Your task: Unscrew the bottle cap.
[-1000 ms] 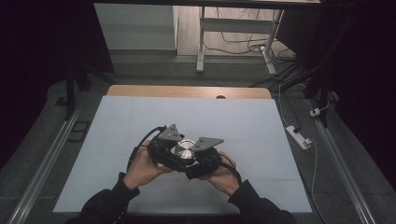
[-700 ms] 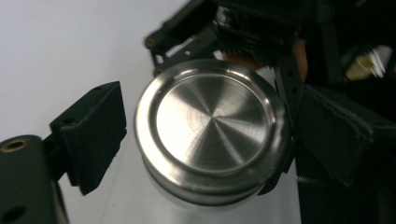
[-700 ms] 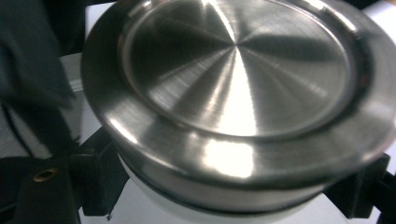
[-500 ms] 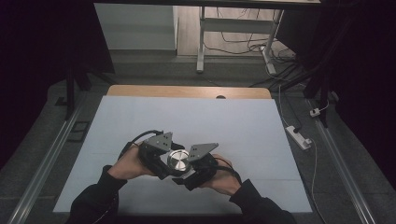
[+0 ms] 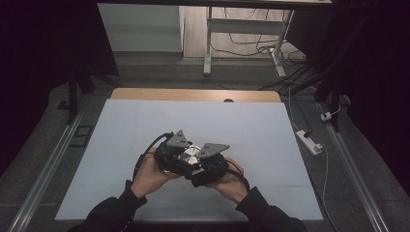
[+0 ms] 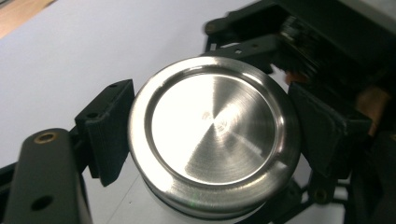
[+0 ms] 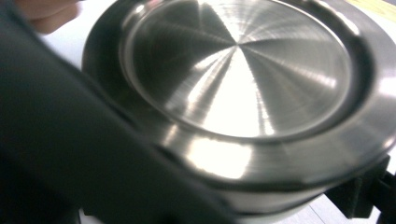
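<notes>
Pale blue desk w/ wood strip at far edge; dark room, cables and power strip on floor right of desk. Steel lid on white jar sits near desk's front-centre. Left tongs have just closed, pinching lid; right tongs clamp the jar.

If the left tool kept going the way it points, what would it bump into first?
Its jaws have just been closing on the shiny metal lid, so that comes first. Just past it sits the right tool, though depth is hard to judge.

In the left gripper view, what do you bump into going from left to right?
Black left pad → shiny round metal lid → black right pad.
</notes>
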The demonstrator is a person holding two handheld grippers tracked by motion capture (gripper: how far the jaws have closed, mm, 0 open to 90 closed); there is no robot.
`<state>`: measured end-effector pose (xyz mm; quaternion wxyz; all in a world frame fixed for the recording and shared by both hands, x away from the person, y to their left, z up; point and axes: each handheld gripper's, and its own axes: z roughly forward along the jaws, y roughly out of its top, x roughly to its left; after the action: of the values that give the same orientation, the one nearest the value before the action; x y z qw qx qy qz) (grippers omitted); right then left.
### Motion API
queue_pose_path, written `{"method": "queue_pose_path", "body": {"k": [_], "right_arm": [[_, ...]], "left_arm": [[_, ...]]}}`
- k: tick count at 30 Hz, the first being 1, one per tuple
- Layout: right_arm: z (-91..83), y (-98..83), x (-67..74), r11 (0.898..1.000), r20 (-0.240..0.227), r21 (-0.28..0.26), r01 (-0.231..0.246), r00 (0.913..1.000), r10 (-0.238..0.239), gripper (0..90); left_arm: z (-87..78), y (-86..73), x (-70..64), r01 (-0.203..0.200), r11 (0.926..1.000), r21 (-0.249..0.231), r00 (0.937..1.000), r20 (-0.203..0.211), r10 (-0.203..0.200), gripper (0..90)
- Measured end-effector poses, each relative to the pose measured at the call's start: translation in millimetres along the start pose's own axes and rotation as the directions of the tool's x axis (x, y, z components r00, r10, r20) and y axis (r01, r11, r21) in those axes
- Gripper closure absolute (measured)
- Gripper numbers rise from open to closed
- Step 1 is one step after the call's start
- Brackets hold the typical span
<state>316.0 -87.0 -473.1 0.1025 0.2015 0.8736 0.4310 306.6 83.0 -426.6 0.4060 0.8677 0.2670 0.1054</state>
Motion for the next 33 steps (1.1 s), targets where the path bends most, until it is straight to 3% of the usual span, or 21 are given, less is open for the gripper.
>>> {"method": "queue_pose_path", "body": {"k": [4, 6, 7, 10, 11, 12, 13, 14, 15, 16, 17, 19, 22, 23, 24, 25, 26, 27, 28, 29, 33], "right_arm": [[0.9, -0.9, -1.1, 1.0, 0.035, 0.011, -0.017, 0.9993, 0.017, 15.0], [0.4, -1.1, -1.6, 1.0, 0.031, 0.007, -0.019, 0.9994, 0.018, 15.0], [-1.0, -0.2, -2.2, 1.0, 0.017, -0.003, -0.015, 0.9998, 0.015, 15.0], [-3.0, 0.1, -2.6, 1.0, -0.004, -0.013, -0.013, 0.9999, 0.013, 15.0], [-4.4, 0.3, -3.2, 1.0, -0.037, -0.019, -0.003, 0.9993, 0.002, 15.0], [-4.4, 0.3, -3.2, 1.0, -0.037, -0.019, -0.003, 0.9993, 0.002, 15.0], [-5.1, 0.4, -2.4, 1.0, -0.079, -0.024, 0.012, 0.9968, -0.014, 15.1], [-5.1, 0.4, -2.4, 1.0, -0.079, -0.024, 0.012, 0.9968, -0.014, 15.1], [-5.1, 1.0, 0.4, 0.999, -0.117, -0.025, 0.035, 0.9924, -0.038, 15.0], [-4.9, 1.3, 2.4, 0.998, -0.131, -0.026, 0.051, 0.99, -0.054, 15.0], [-4.5, 1.6, 4.3, 0.997, -0.143, -0.027, 0.066, 0.9872, -0.07, 15.0], [-3.9, 2.3, 8.5, 0.997, -0.154, -0.023, 0.075, 0.985, -0.078, 15.0], [-2.9, 2.2, 10.5, 0.996, -0.153, -0.02, 0.086, 0.9844, -0.088, 15.0], [-2.4, 1.9, 9.6, 0.996, -0.138, -0.016, 0.087, 0.9864, -0.088, 15.1], [-2.4, 1.9, 9.6, 0.996, -0.138, -0.016, 0.087, 0.9864, -0.088, 15.1], [-2.3, 1.6, 8.0, 0.997, -0.123, -0.013, 0.076, 0.9894, -0.077, 15.0], [-2.3, 1.6, 8.0, 0.997, -0.123, -0.013, 0.076, 0.9894, -0.077, 15.0], [-2.2, 1.3, 5.8, 0.998, -0.099, -0.01, 0.068, 0.9927, -0.069, 15.1], [-2.5, 1.3, 5.3, 0.998, -0.082, -0.009, 0.056, 0.995, -0.057, 15.0], [-2.5, 1.1, 4.4, 0.999, -0.07, -0.01, 0.047, 0.9964, -0.048, 15.0], [-1.7, 0.4, 2.6, 1.0, -0.021, -0.003, 0.024, 0.9995, -0.024, 15.0]], "left_arm": [[3.5, 0.9, -2.2, 0.017, 0.9999, 0.001, 0.9995, -0.028, -0.017, 19.4], [0.9, 1.0, 1.4, 0.006, 0.9999, -0.016, 1.0, 0.004, -0.006, 15.7], [-4.6, 1.7, 6.8, 0.01, 0.9996, -0.027, 0.9983, 0.057, -0.009, 10.6], [-12.6, 1.0, 11.2, -0.029, 0.9988, -0.04, 0.9965, 0.077, 0.032, 6.5], [-19.3, -0.5, 16.3, -0.092, 0.9954, -0.025, 0.9883, 0.12, 0.094, 6.3], [-19.3, -0.5, 16.3, -0.092, 0.9954, -0.025, 0.9883, 0.12, 0.094, 7.7], [-22.6, -3.3, 18.9, -0.16, 0.9869, -0.022, 0.9696, 0.184, 0.161, 8.1], [-22.6, -3.3, 18.9, -0.16, 0.9869, -0.022, 0.9696, 0.184, 0.161, 8.3], [-22.3, -5.6, 20.0, -0.208, 0.9781, -0.014, 0.9464, 0.25, 0.204, 9.9], [-22.3, -5.6, 20.0, -0.208, 0.9781, -0.014, 0.9464, 0.25, 0.204, 11.6], [-20.4, -7.5, 18.7, -0.249, 0.9685, -0.006, 0.932, 0.271, 0.241, 11.4], [-18.8, -8.5, 17.7, -0.263, 0.9648, 0.003, 0.9312, 0.263, 0.253, 15.1], [-18.0, -8.8, 17.6, -0.256, 0.9667, 0.007, 0.9348, 0.257, 0.246, 18.1], [-16.7, -8.4, 17.0, -0.242, 0.9703, 0.01, 0.9432, 0.237, 0.233, 18.2], [-16.7, -8.4, 17.0, -0.242, 0.9703, 0.01, 0.9432, 0.237, 0.233, 18.3], [-14.5, -7.5, 16.3, -0.216, 0.9763, 0.012, 0.954, 0.215, 0.209, 18.4], [-14.5, -7.5, 16.3, -0.216, 0.9763, 0.012, 0.954, 0.215, 0.209, 18.4], [-12.1, -5.9, 15.5, -0.18, 0.9835, 0.014, 0.9669, 0.186, 0.175, 18.4], [-12.1, -5.9, 15.5, -0.18, 0.9835, 0.014, 0.9669, 0.186, 0.175, 18.4], [-10.1, -4.0, 13.9, -0.147, 0.9889, 0.019, 0.9779, 0.153, 0.143, 18.4], [-7.1, -0.3, 7.3, -0.099, 0.9945, 0.032, 0.992, 0.082, 0.096, 18.5]]}}
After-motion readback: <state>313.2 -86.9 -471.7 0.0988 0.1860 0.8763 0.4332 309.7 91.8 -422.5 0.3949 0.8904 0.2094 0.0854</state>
